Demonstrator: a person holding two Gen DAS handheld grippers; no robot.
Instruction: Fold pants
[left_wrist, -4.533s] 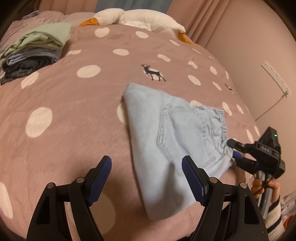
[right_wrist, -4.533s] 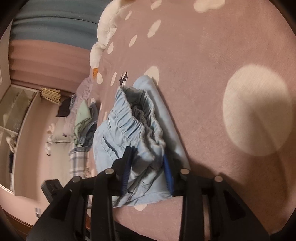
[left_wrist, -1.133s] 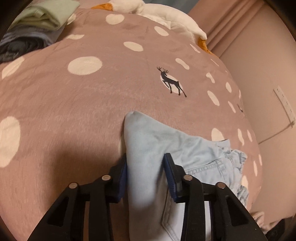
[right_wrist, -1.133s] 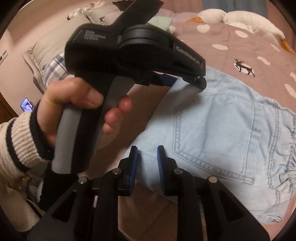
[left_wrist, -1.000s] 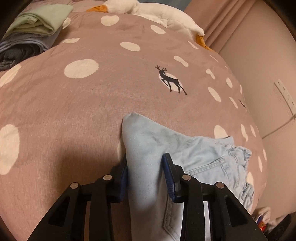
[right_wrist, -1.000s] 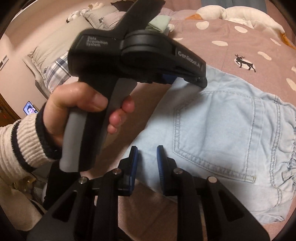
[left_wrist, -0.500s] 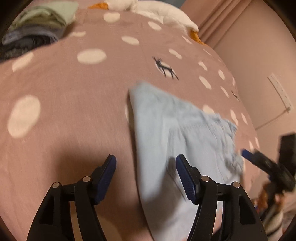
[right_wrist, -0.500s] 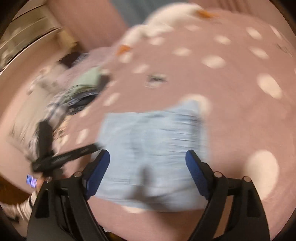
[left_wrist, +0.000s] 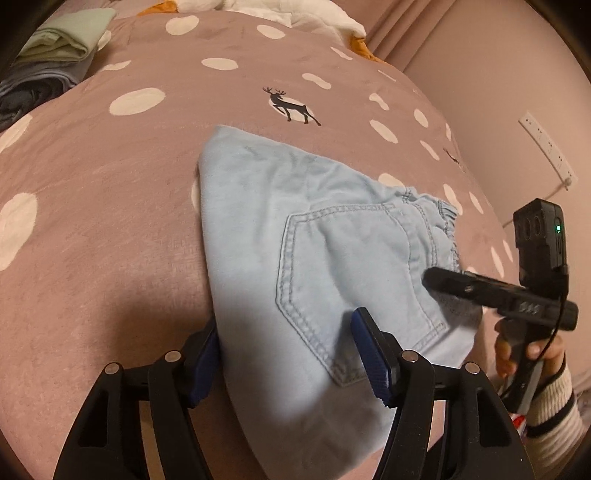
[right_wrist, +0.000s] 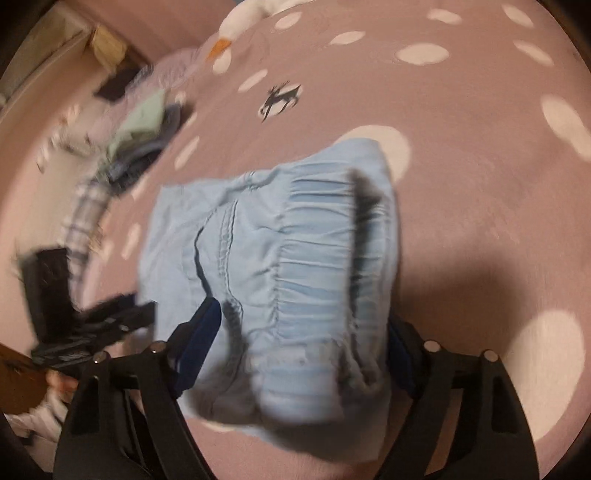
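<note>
The folded light-blue pants (left_wrist: 314, 258) lie flat on the pink dotted bedspread (left_wrist: 110, 192), just below its printed deer (left_wrist: 291, 107), back pocket up. The left gripper (left_wrist: 291, 354) straddles the folded end, fingers apart, pads off the cloth. The right gripper (right_wrist: 295, 339) straddles the gathered waistband, its jaws closing but not yet pressing. A stack of folded clothes (left_wrist: 55, 55) sits well left of the deer.

The folded pants (left_wrist: 314, 266) lie on the bed (left_wrist: 110, 206), near its edge; the stack of clothes (left_wrist: 55, 62) sits well behind them, leftward.
</note>
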